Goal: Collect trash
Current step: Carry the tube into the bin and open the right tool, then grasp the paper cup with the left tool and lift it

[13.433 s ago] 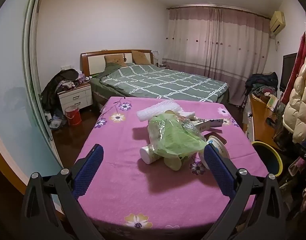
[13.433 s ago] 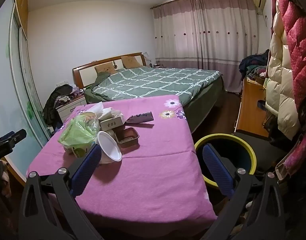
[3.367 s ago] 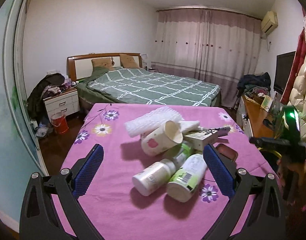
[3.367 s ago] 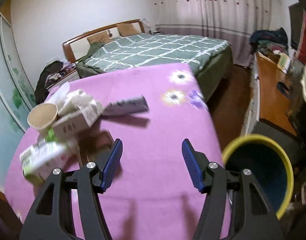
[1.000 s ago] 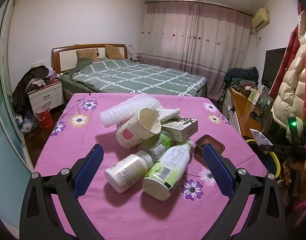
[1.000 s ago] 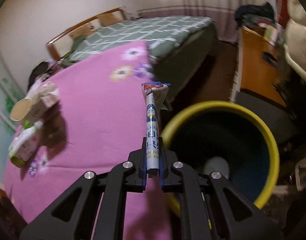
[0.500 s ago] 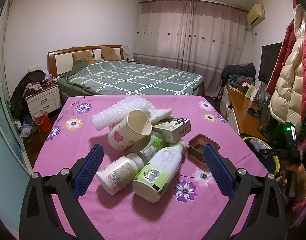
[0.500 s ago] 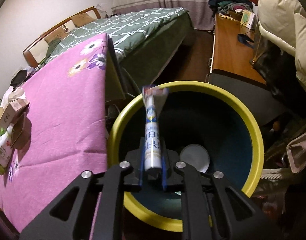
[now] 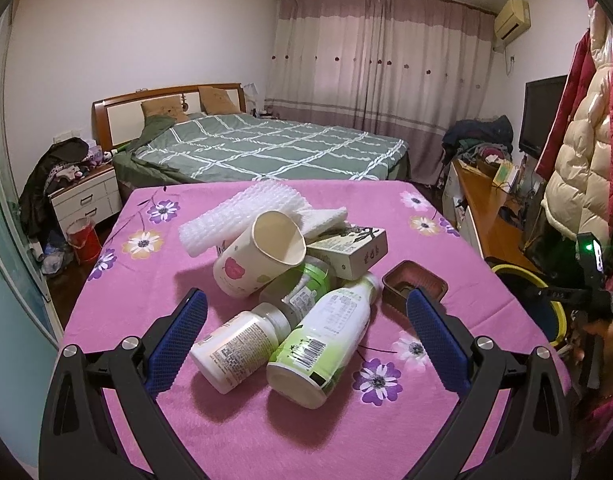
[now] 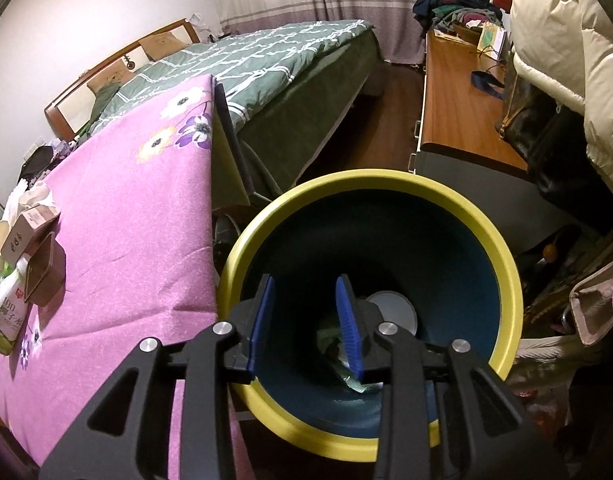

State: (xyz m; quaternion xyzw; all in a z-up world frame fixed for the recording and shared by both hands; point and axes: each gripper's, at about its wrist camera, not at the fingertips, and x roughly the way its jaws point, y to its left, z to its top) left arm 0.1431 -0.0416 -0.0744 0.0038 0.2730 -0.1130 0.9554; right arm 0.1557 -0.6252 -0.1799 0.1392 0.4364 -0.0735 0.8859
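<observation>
1. Right gripper point(image 10: 304, 322) hung over the yellow-rimmed bin point(image 10: 502, 256); jaws had just been opening, nothing between them.
2. Bin held a white lid point(image 10: 394, 312) and crumpled wrappers point(image 10: 338, 344) at the bottom.
3. Left gripper point(image 9: 306, 344) had its fingers wide apart, empty, near the trash pile: paper cup point(image 9: 258, 260) empty, two bottles point(image 9: 322, 340), small box point(image 9: 348, 250), brown tray point(image 9: 414, 286).

On your pink flowered tablecloth point(image 9: 118, 312) the trash sits heaped: a white paper cup point(image 9: 262, 258) tipped on its side, mouth up-right, over a white bubble-wrap roll point(image 9: 242, 212); a cream carton box point(image 9: 352, 248); two white-and-green plastic bottles point(image 9: 324, 340) lying flat; a small brown tin point(image 9: 414, 286) just beside them. Your yellow-rimmed dark blue bin point(image 10: 502, 256) stands by the table edge, a white lid and crumpled wrappers at its bottom.
</observation>
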